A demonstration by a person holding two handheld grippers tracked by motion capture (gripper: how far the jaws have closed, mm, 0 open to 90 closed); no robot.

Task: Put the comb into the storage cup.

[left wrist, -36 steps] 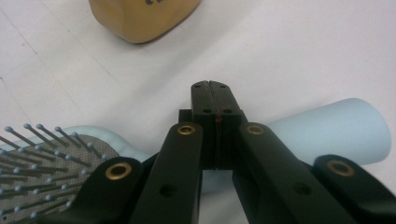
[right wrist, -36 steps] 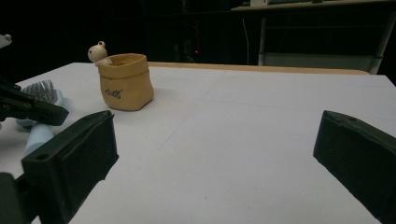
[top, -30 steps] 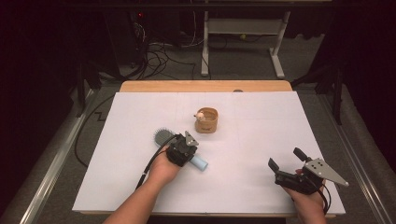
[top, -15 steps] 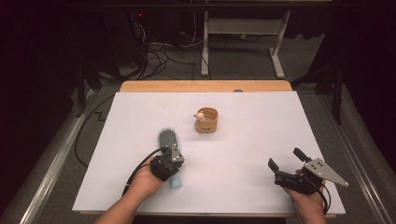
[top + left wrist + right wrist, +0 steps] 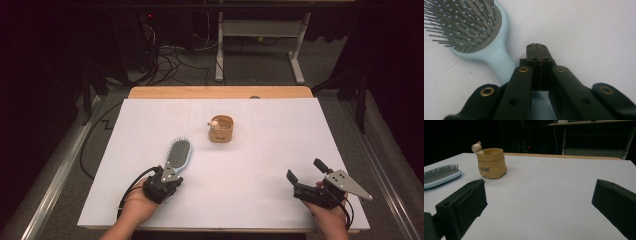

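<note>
Two black jaws of the left tongs (image 5: 537, 53) sit pressed flat together in the left gripper view, nothing between their tips, and the hairbrush (image 5: 477, 37) handle runs down underneath them, its lower end cut off behind the tongs' own linkage. Whether the handle is pinned farther back in there, I can't tell; the tips themselves are plainly closed on air. The top and left of the brush head are clipped by the frame edge too.

From the high view, the left tongs (image 5: 165, 181) rest low on the white bench (image 5: 250, 200) at the near left, covering the handle end of the hairbrush (image 5: 178, 154), which lies flat, bristles up, head pointing away toward the far side. It's a pale blue paddle brush with a dark grey oval pad and fine metal pins with small tips, clear and sharp up close.

Over on the near right, the right tongs (image 5: 304, 173) are spread wide, holding nothing, with bare bench between the jaws in the right gripper view. Beyond them stands a small tan pouch-shaped pot (image 5: 491, 163) with a little pale figure (image 5: 476, 147) peeking over its rim; the dark lettering on its front is too small to read. The pot (image 5: 221, 129) stands near the middle of the bench, apart from the brush.
</note>
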